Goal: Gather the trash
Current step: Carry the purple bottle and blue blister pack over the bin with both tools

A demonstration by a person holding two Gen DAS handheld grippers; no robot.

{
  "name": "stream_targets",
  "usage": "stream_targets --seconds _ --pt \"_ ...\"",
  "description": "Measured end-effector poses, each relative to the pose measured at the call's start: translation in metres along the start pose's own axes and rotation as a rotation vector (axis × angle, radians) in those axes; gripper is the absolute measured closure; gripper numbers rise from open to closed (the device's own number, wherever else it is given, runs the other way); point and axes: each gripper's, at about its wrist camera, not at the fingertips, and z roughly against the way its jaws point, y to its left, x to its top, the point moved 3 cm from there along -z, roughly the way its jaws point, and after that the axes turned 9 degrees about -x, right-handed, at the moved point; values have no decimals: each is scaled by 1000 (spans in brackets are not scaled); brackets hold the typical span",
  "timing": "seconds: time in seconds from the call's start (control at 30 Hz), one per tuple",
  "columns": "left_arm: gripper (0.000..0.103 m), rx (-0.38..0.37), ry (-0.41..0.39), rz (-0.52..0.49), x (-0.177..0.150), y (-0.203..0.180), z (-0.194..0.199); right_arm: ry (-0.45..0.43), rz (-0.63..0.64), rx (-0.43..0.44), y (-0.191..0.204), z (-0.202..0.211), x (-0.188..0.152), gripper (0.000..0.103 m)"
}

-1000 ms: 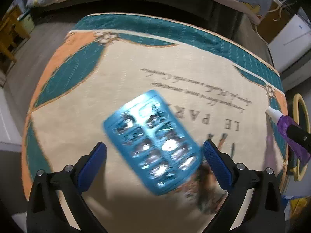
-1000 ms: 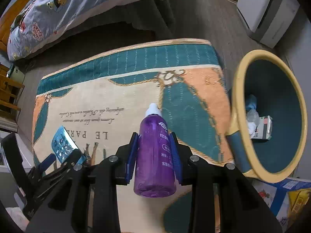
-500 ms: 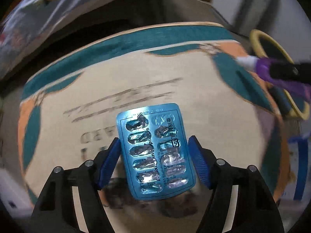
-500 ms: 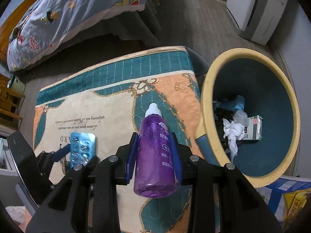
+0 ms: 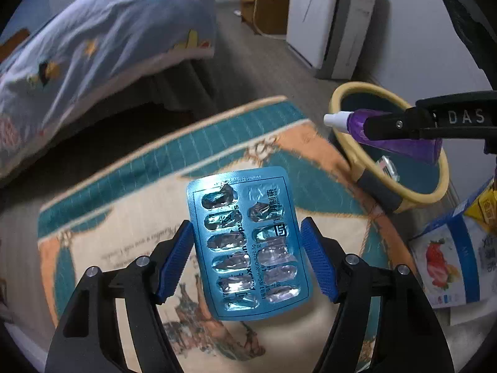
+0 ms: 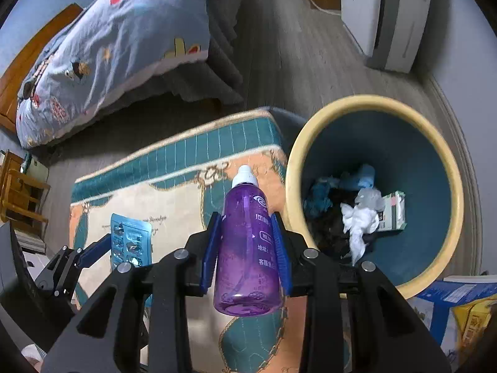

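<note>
Between tongs: one bottle [image 6: 248, 248], one blister pack [image 5: 248, 242].

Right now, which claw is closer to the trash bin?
Right. The right claw, holding the purple bottle, is beside the bin; the left claw hangs back over the rug.

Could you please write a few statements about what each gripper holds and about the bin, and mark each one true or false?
1. The left gripper holds a blue pill pack. True.
2. The right gripper is empty. False: it is shut on a purple bottle.
3. The bin already has trash in it. True.
4. The bottle's cap is off. False: a white cap is on.
5. The pill pack lies on the rug. False: it is held above it.
</note>
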Motion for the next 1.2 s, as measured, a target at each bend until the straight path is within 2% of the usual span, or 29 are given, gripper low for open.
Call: stream_targets --seconds 0.27,0.43,0.53,0.63,0.7,0.77,1.2 --pt "32 -39 -43 -13 29 -19 4 -40 -36 8 -20 16 10 71" --pt "32 -88 -78 -93 67 -42 32 -79 -63 0 -42 30 16 71" --pt "32 -85 -101 -145 85 -54 40 -102 -105 -4 -61 36 19 71" --pt "32 -87 -92 -181 92 -64 31 -102 -133 -8 -76 36 18 71" --pt "32 -122 -87 -162 88 -68 17 -95 -141 -18 -85 34 16 71" --pt "32 -129 -35 -162 86 -73 0 -84 -153 -28 -95 30 14 71" --pt "32 -183 -33 -226 95 -120 -42 -30 -240 -110 -142 9 4 71"
